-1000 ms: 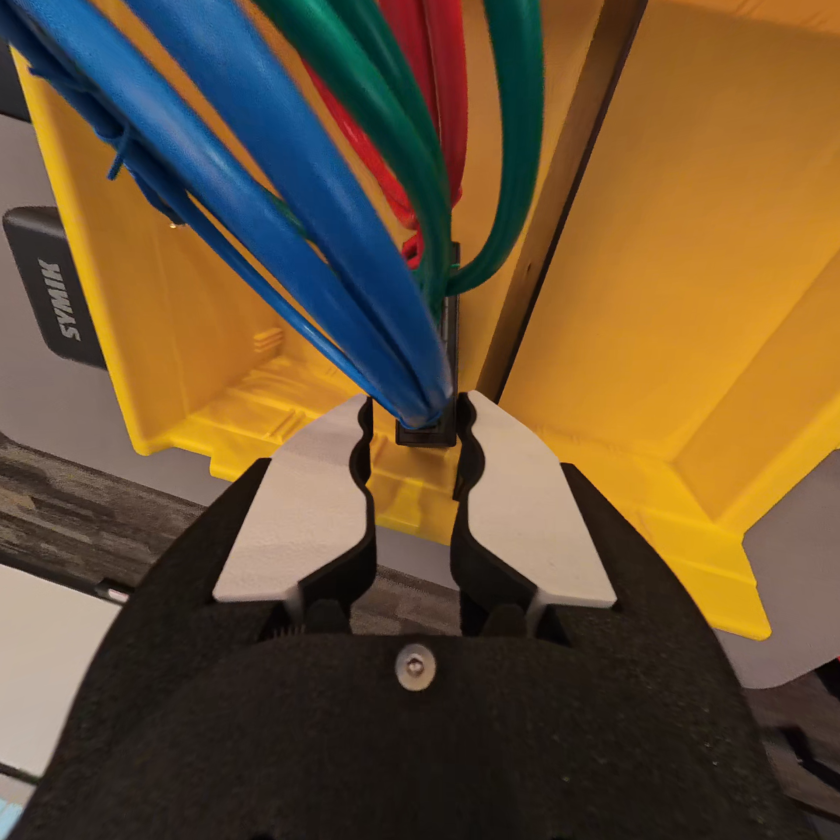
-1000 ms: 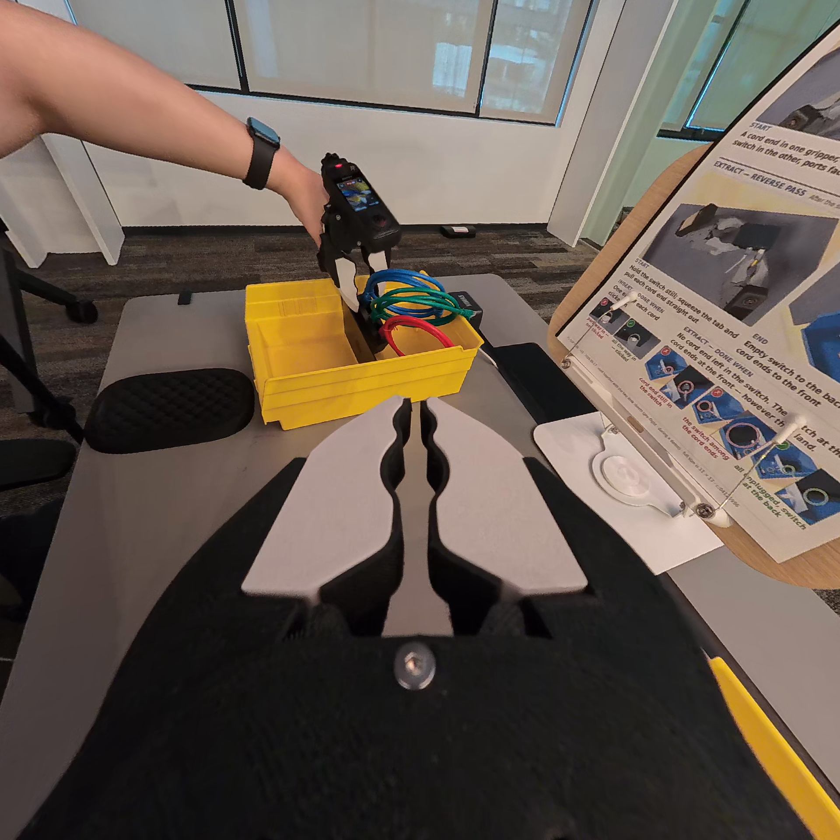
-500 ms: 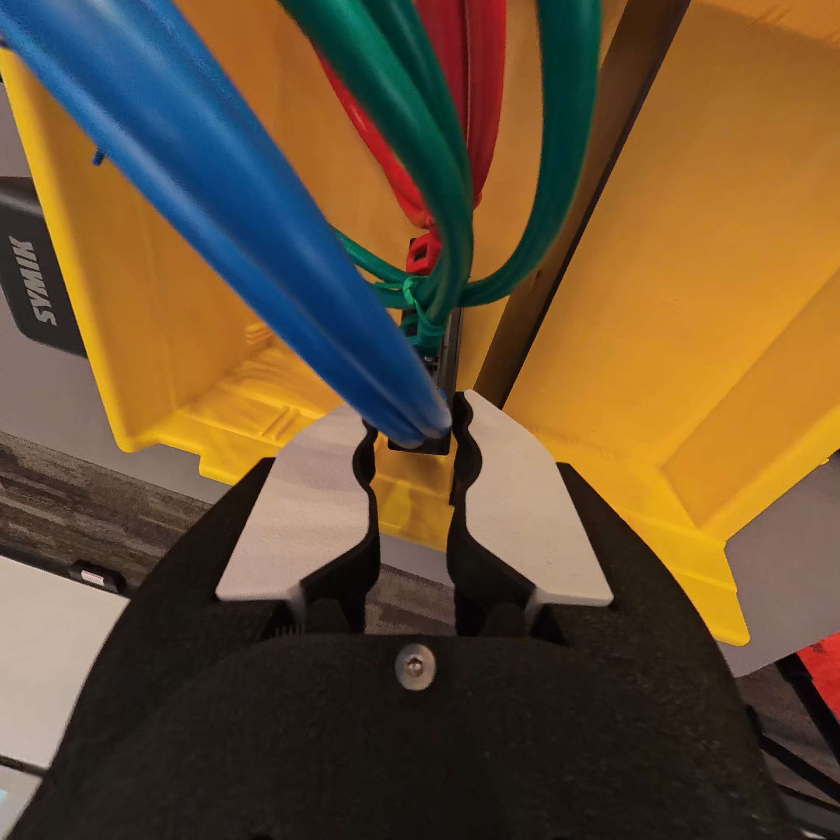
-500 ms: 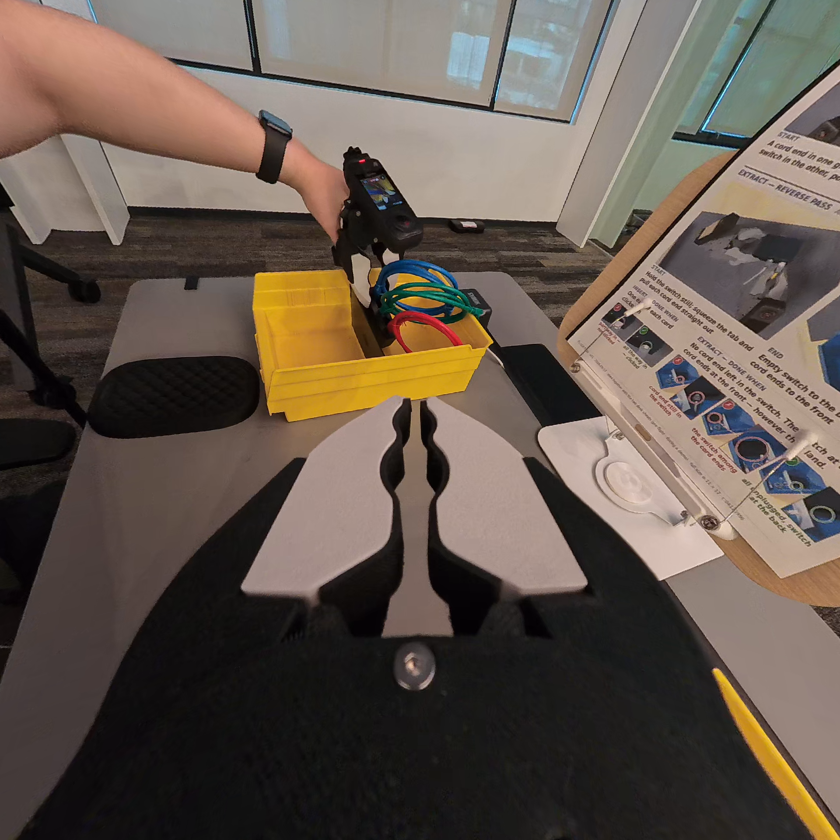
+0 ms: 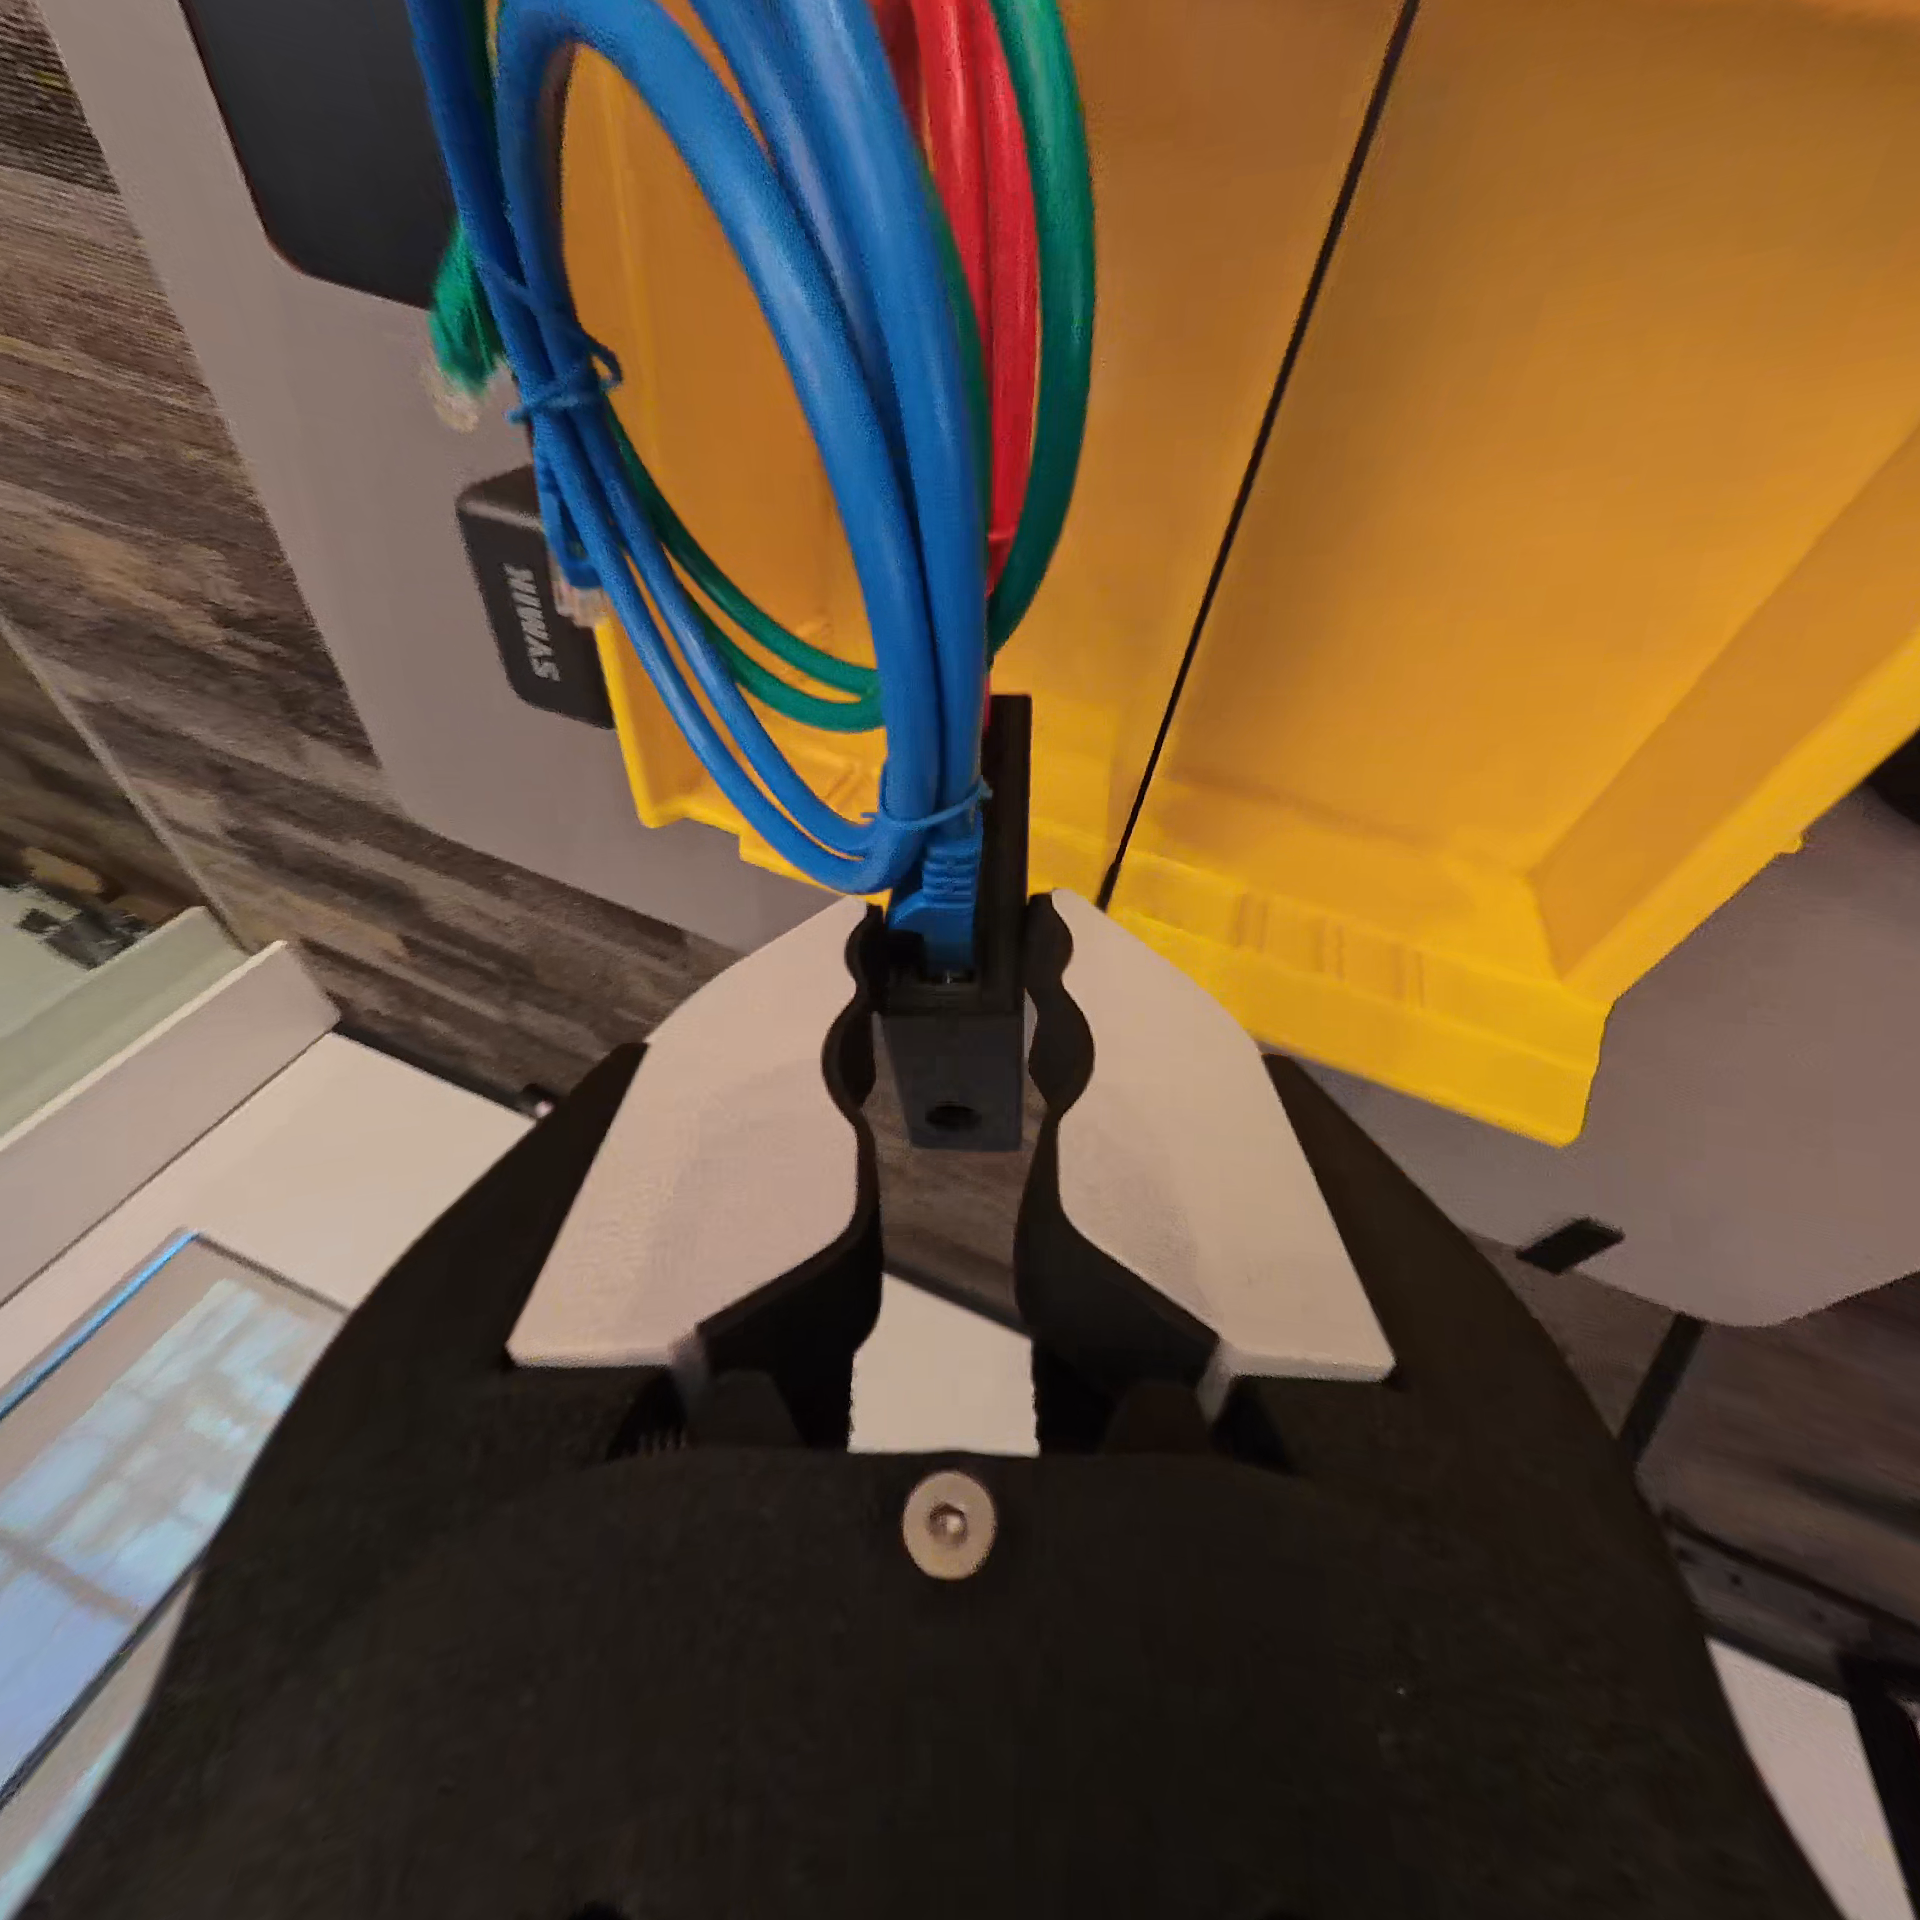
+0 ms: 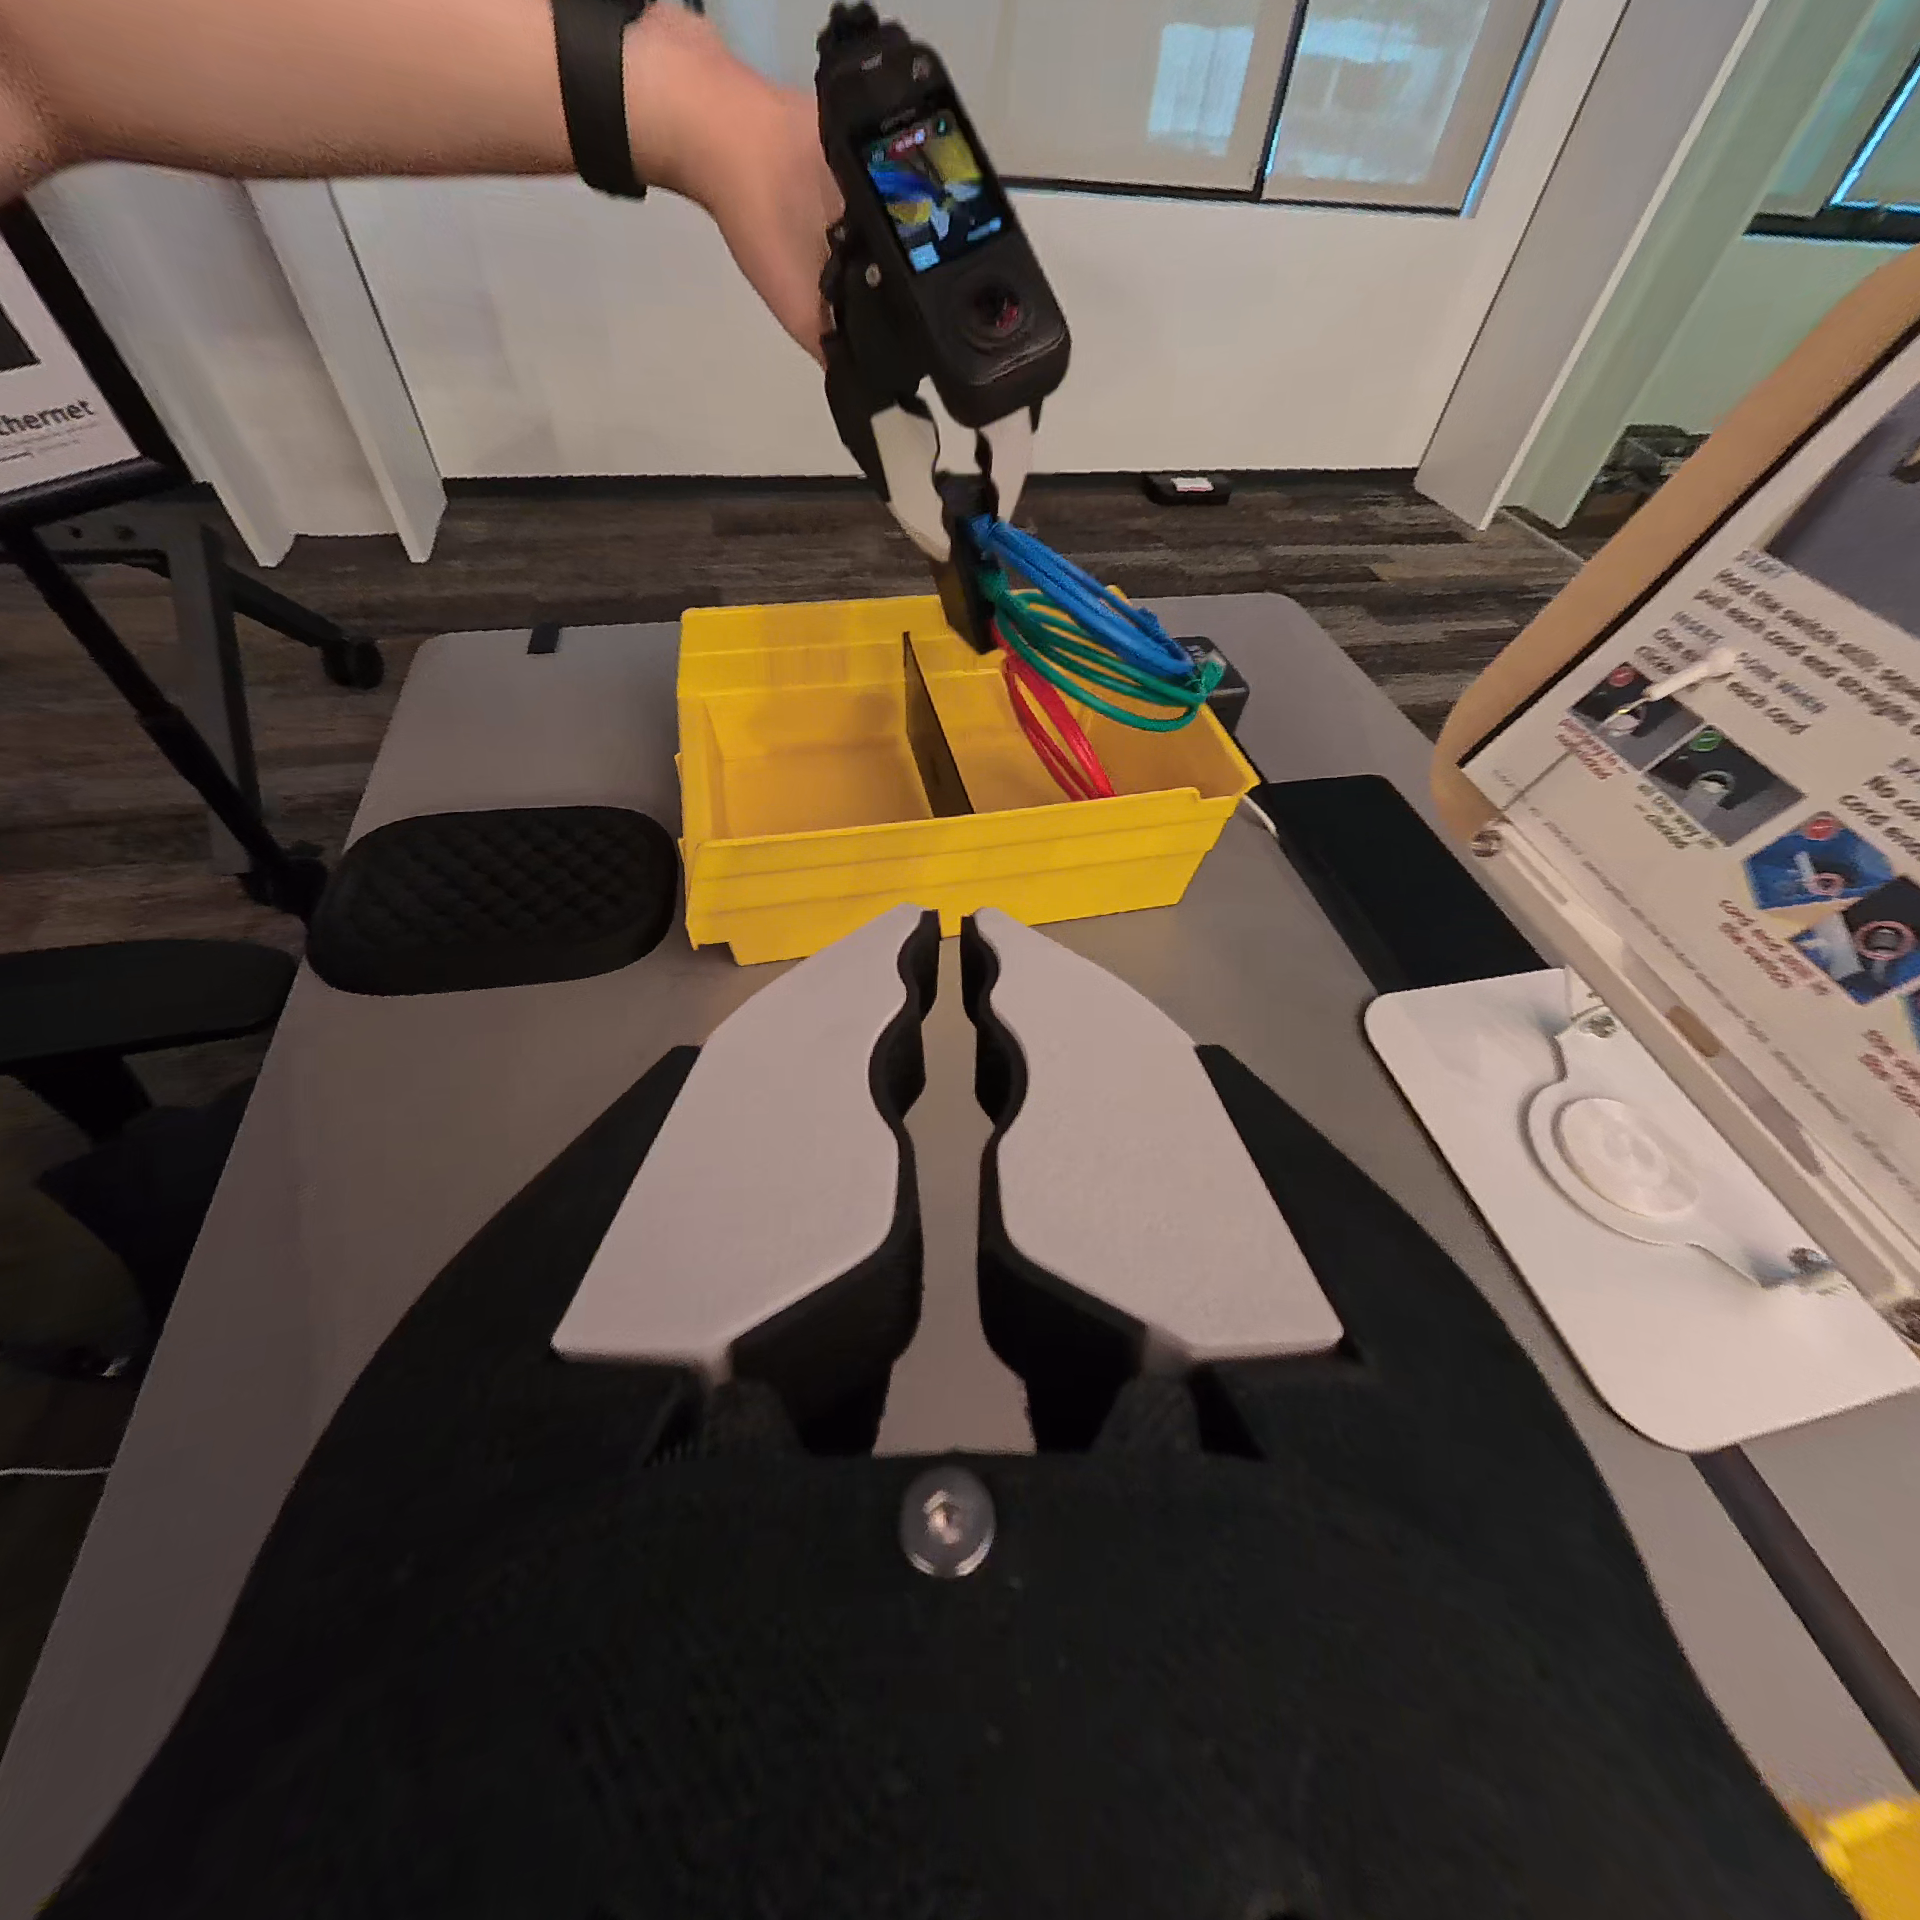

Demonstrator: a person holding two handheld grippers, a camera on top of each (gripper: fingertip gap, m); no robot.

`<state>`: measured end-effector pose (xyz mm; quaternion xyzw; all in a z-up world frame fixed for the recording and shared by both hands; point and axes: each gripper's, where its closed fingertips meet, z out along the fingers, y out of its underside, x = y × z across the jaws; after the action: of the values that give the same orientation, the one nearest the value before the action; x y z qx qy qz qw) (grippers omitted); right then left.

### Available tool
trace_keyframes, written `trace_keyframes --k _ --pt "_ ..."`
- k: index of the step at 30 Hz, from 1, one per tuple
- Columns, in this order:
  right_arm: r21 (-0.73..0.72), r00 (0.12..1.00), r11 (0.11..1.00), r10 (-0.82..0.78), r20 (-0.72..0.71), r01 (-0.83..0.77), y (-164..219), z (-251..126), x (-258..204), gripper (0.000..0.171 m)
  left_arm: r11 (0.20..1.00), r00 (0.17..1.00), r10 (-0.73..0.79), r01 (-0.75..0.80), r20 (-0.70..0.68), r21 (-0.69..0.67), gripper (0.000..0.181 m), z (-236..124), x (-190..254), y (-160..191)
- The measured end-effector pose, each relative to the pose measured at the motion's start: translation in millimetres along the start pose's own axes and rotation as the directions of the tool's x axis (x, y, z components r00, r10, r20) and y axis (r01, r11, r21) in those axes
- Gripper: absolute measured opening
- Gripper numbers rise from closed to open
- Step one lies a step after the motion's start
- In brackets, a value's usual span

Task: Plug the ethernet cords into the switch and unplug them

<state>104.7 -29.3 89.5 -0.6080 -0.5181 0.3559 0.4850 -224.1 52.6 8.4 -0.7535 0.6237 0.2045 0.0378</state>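
My left gripper (image 5: pixel 951 940) is shut on the end of a black switch (image 5: pixel 961 1049) and holds it in the air above the yellow bin (image 5: pixel 1455 727). Coiled blue (image 5: pixel 790 343), green (image 5: pixel 1065 312) and red (image 5: pixel 1003 260) ethernet cords hang from the switch's ports. In the right wrist view the left gripper (image 6: pixel 961 488) holds the switch (image 6: pixel 966 597) over the bin (image 6: pixel 935 862), with the blue (image 6: pixel 1081 608), green (image 6: pixel 1101 681) and red (image 6: pixel 1055 738) coils hanging toward the bin's right compartment. My right gripper (image 6: pixel 948 930) is shut and empty, low over the table before the bin.
The bin has a black divider (image 6: pixel 935 743) between two compartments. A black padded rest (image 6: pixel 488 899) lies left of the bin. An instruction board (image 6: pixel 1714 779) on a white base (image 6: pixel 1621 1195) stands at the right. A small black box (image 5: pixel 535 603) lies behind the bin.
My left gripper has lifted the switch with its cords up out of the bin's right compartment and toward me. My right gripper has stayed shut and moved a little closer to the bin.
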Motion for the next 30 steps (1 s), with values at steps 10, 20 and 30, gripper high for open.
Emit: trace_keyframes --k 10,20,30 --pt "0.17 0.993 0.985 0.014 0.12 -0.035 -3 52 -25 0.018 0.994 0.995 0.075 -0.07 0.064 -0.078 0.026 -51 14 -23" --pt "0.257 0.956 0.921 -0.288 -0.054 0.292 9 100 -36 0.037 0.978 0.976 0.155 -0.129 0.154 -0.164 0.026 -108 25 -27" --pt "0.168 0.712 0.724 -0.559 -0.425 0.669 -31 55 -26 0.064 0.952 0.927 0.301 -0.28 0.224 -0.121 0.026 -167 51 -100"
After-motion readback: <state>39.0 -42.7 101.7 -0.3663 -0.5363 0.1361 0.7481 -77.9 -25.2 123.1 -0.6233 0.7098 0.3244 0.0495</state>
